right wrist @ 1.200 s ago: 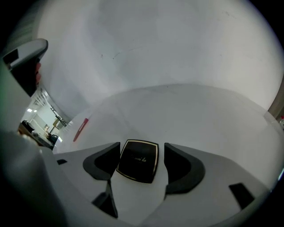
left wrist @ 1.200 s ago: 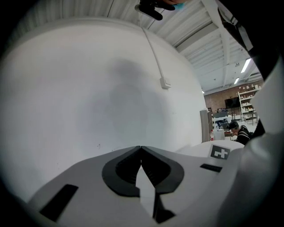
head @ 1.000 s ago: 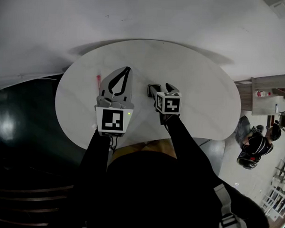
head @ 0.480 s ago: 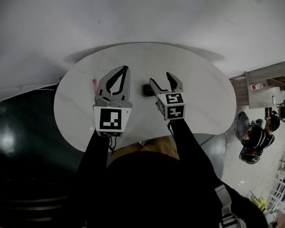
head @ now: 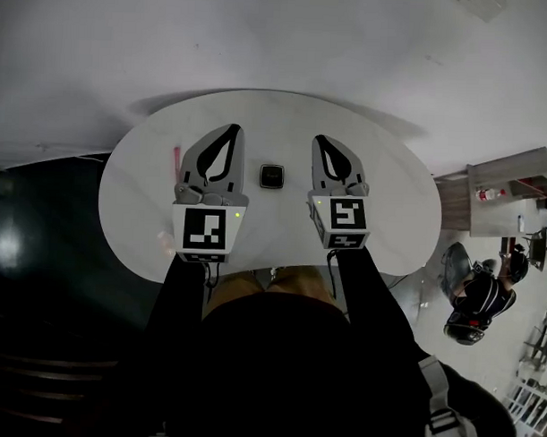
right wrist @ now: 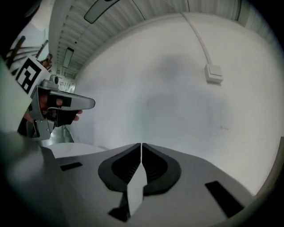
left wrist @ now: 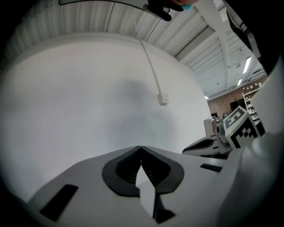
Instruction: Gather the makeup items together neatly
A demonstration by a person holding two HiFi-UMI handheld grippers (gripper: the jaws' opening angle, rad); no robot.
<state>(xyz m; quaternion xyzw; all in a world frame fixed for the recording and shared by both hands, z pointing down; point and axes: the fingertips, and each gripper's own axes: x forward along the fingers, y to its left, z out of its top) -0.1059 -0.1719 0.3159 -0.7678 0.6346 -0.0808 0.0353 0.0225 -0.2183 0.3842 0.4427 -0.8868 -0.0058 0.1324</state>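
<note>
**Both grippers shut above the table**

A round white table (head: 391,199) stands before a white wall (head: 280,34). A dark compact (head: 272,175) lies on it. The left gripper (head: 232,128) is just left of the compact, held level, jaws together and empty. The right gripper (head: 319,139), just right of the compact, has just closed its jaws on nothing. A red stick (head: 176,156) lies further left.

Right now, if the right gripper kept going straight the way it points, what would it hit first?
Probably only the white wall. The right gripper, shut and empty, points out over the table; the small black case lies off to its left.
</note>
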